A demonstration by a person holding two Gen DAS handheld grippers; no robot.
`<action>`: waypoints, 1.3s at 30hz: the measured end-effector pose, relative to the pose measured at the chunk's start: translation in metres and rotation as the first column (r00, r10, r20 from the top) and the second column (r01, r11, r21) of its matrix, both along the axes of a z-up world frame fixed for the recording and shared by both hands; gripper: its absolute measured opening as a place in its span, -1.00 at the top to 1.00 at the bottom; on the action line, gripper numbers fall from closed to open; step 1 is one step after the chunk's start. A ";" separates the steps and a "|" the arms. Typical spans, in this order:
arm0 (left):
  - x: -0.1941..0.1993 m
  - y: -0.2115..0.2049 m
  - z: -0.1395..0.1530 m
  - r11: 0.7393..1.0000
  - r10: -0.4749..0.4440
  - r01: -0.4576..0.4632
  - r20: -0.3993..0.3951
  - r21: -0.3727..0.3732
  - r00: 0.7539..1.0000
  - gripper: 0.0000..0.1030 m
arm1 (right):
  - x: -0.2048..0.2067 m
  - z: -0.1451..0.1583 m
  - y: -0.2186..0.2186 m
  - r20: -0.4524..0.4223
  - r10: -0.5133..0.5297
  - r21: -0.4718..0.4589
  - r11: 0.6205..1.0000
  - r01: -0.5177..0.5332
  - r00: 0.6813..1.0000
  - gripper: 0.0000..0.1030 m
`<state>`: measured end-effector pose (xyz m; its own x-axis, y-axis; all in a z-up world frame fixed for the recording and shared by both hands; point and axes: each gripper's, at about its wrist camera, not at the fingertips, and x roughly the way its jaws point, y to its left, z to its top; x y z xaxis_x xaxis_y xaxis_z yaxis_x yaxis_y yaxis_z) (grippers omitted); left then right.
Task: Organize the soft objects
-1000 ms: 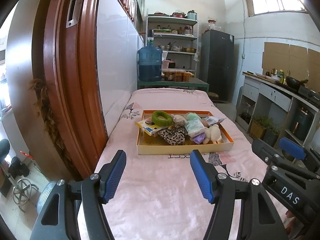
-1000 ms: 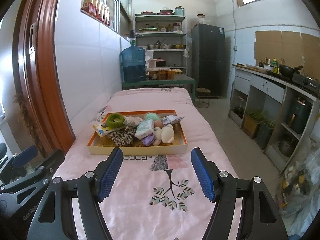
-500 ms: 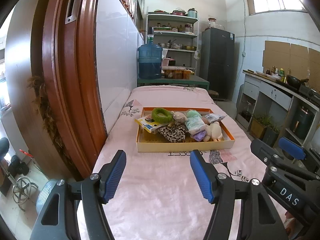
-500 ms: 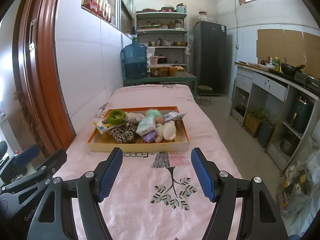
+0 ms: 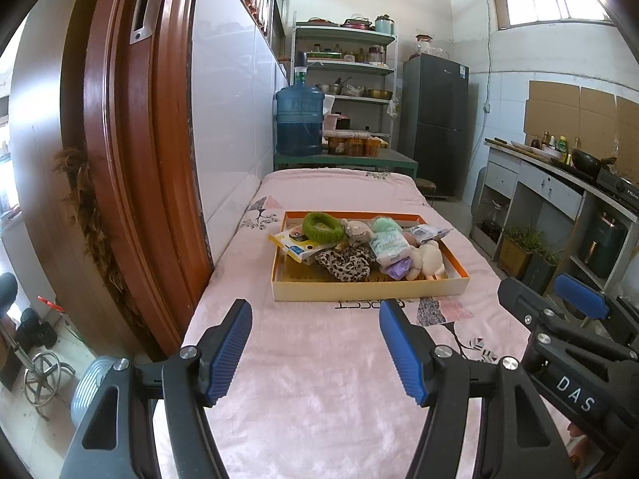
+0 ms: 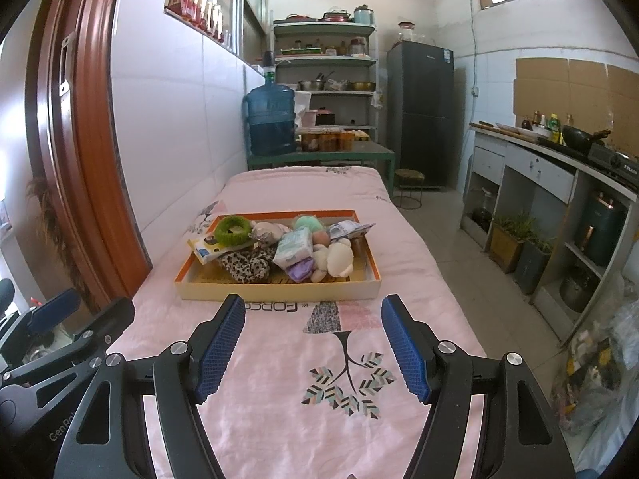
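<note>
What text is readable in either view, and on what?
"DAS": on the right hand-held gripper.
"GenRo", cut off: on the left hand-held gripper.
"FORCE", upside down, partly hidden: pink sheet before the tray.
Stove, fridge sticker, packets in tray: too small.

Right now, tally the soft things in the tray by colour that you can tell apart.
Green: 2, fuzzy ring, pale ball
Leopard print: 1, scrunchie
Cream: 1, plush toy
Purple: 1, cloth
Total: 5; others in the tray overlap too much to sort.
</note>
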<state>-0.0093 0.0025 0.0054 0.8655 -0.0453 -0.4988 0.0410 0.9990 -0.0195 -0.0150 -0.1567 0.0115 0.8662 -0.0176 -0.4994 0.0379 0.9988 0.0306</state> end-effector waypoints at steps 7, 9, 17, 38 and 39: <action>0.000 0.000 0.000 1.000 -0.002 0.002 -0.002 -0.001 1.000 -0.29 | 0.000 -0.002 0.000 -0.001 0.002 0.003 1.000 -0.002 1.000 -0.41; 0.000 0.000 -0.002 1.000 -0.002 0.002 -0.002 0.000 1.000 -0.29 | -0.001 -0.003 0.000 0.000 0.001 0.001 1.000 -0.001 1.000 -0.41; 0.000 0.000 -0.002 1.000 -0.003 0.003 -0.005 -0.001 1.000 -0.29 | 0.000 -0.004 0.000 0.001 0.004 -0.002 1.000 -0.004 1.000 -0.41; 0.000 0.000 -0.002 1.000 -0.003 0.003 -0.005 -0.001 1.000 -0.29 | -0.001 -0.005 0.002 -0.001 0.005 -0.003 1.000 -0.005 1.000 -0.41; 0.000 0.000 -0.002 1.000 -0.003 0.003 -0.005 -0.002 1.000 -0.29 | -0.001 -0.005 0.002 -0.002 0.005 -0.004 1.000 -0.005 1.000 -0.41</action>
<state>-0.0091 0.0028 0.0033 0.8627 -0.0485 -0.5034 0.0437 0.9988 -0.0213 -0.0155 -0.1552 0.0061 0.8655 -0.0147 -0.5007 0.0327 0.9991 0.0270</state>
